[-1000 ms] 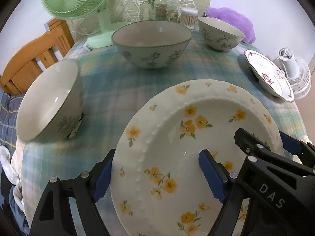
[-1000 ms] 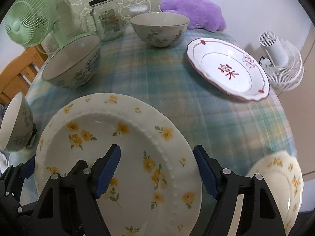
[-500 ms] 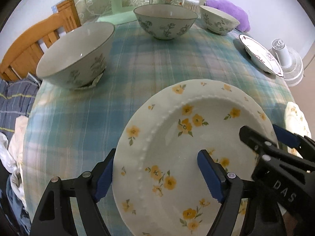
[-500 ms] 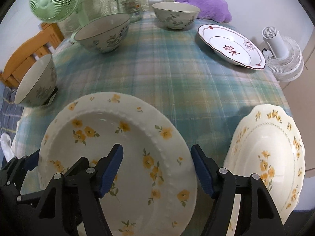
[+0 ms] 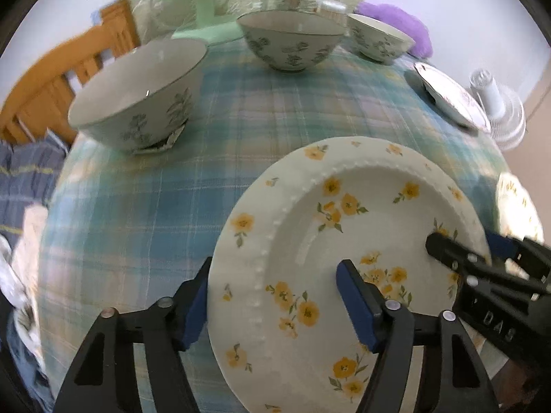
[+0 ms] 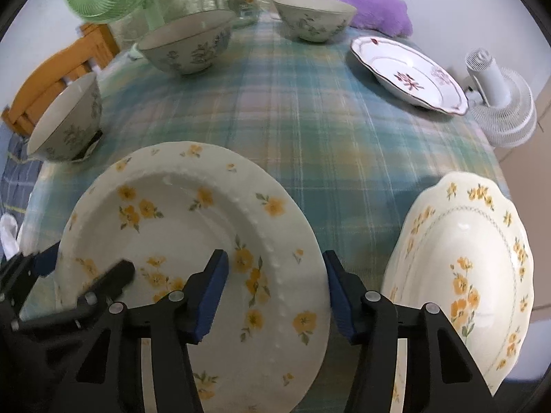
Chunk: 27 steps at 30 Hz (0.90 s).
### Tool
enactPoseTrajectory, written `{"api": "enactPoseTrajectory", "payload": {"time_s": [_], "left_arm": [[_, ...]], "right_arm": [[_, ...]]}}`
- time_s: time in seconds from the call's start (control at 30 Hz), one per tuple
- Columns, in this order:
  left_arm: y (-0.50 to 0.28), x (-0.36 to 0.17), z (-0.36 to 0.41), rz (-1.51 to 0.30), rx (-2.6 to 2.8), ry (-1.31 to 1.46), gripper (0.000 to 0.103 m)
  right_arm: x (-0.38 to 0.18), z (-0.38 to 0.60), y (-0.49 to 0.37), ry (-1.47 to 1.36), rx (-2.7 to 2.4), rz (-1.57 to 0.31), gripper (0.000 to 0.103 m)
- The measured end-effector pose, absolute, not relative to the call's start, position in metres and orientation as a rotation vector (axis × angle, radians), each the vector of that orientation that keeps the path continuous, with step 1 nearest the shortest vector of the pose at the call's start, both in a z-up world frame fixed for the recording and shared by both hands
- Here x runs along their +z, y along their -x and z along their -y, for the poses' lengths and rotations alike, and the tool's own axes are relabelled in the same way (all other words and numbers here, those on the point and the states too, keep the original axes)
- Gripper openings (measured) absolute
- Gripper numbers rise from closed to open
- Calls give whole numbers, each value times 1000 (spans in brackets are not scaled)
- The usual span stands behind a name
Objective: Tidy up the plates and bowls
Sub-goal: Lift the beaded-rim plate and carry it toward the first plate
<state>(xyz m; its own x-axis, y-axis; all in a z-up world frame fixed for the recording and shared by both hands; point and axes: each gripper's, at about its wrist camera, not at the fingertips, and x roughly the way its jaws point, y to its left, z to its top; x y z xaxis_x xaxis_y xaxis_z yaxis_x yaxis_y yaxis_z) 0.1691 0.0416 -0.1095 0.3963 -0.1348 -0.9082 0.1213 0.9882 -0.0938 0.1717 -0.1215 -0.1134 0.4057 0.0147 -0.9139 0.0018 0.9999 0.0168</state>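
Both grippers have been closing across opposite rims of the yellow-flowered plate [image 5: 347, 251]: the left gripper [image 5: 279, 301] and the right gripper [image 6: 275, 292] now stand narrower, pads nearer the rim. A scalloped plate [image 6: 461, 275] has appeared just right of the right gripper

Your left tongs [image 5: 275, 297] point steeply down, blue pads apart, one pad outside the left rim of the yellow-flowered plate [image 5: 344, 241] and the other over its well. Your right tongs [image 6: 275, 292] do the same at the plate's right rim. Both pairs of jaws have just been closing with the rim between them; neither pair visibly presses on it. Each pair shows at the edge of the other's view.
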Motion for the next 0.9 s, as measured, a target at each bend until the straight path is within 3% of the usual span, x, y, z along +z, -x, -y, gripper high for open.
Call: {"api": "enactPoseTrajectory", "payload": {"time_s": [0.23, 0.9], "left_arm": [[-170, -109, -37, -1148, -149, -8, 74], [-142, -69, -47, -1089, -193, -21, 72]], "right_arm": [[-114, 116, -174, -4, -28, -1154, 64], [-70, 106, -147, -24, -85, -1147, 63]]}}
